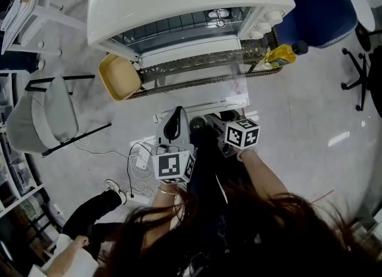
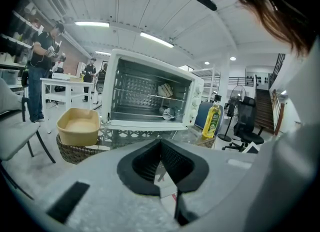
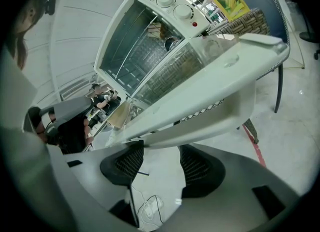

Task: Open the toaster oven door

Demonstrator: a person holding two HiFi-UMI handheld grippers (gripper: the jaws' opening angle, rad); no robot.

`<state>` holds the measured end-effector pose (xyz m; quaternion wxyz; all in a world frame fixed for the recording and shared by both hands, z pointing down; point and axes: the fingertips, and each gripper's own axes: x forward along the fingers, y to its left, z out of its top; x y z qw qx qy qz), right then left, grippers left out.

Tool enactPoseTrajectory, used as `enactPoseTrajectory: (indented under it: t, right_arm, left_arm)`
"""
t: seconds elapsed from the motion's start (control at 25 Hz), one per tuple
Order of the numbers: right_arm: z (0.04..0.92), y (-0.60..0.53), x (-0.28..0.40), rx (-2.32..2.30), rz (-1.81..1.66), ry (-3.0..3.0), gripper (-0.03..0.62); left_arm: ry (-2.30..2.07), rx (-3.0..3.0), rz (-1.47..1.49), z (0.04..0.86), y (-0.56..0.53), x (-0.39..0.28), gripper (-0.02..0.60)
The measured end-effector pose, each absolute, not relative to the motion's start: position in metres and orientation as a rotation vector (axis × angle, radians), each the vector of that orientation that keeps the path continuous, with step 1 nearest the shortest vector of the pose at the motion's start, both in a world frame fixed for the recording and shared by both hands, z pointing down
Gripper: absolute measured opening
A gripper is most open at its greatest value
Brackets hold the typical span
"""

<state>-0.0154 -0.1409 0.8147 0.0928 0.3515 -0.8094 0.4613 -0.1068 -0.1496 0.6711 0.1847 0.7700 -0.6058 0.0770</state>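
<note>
Beige tub [image 1: 119, 77]: far left, just beside the oven's lower left corner; no part in the task.

Left claw [image 2: 161, 161]: clenched, pads pressed together with nothing between them; held back from the oven, well apart from the door and pointed toward the open cavity.

Toaster oven [image 1: 179, 1]: white, top centre of the head view; cavity exposed, with the wire rack [image 2: 145, 96] plainly visible inside from the left gripper view.

Door [image 1: 197, 70]: swung down on its bottom hinge, lying roughly flat and jutting out toward the person, glass pane facing up.

Handle [image 3: 200, 111]: pale bar along the door's free edge, nearest the person; crosses right at the tips of the right claw.

Right claw [image 3: 160, 151]: released, pads spread wide; the handle passes over the gap at the tips but is not pinched, and contact cannot be told for sure.

Oil bottle [image 1: 282, 55]: yellow, far right, close by the oven's knob side; untouched.

Done so far: by the look of it, the opening itself, as the door hangs fully down.

Left to do: likely only drawing the right claw clear of the handle; no further pull seems called for.
</note>
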Motion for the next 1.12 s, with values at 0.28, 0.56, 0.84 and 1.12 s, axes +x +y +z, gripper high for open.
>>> enactPoseTrajectory:
  t: [0.28,0.56,0.84,1.12]
  right_arm:
    - [0.816,-0.137,-0.003,1.047,1.381,-2.371,0.185]
    - [0.808,-0.123,-0.001,1.022,1.38,-2.361,0.17]
    - [0.788,-0.111,-0.001,1.017,1.373,-2.364,0.153]
    - [0.77,-0.107,-0.002,1.033,1.354,-2.375,0.121]
  left_arm:
    - [-1.737,2.157,0.224,0.666,-0.15,-0.107,0.015]
    - [-1.764,2.14,0.242,0.658,-0.146,-0.107,0.015]
    - [-1.781,2.128,0.252,0.64,-0.141,-0.11,0.015]
    - [-1.786,2.137,0.253,0.621,-0.137,-0.112,0.015]
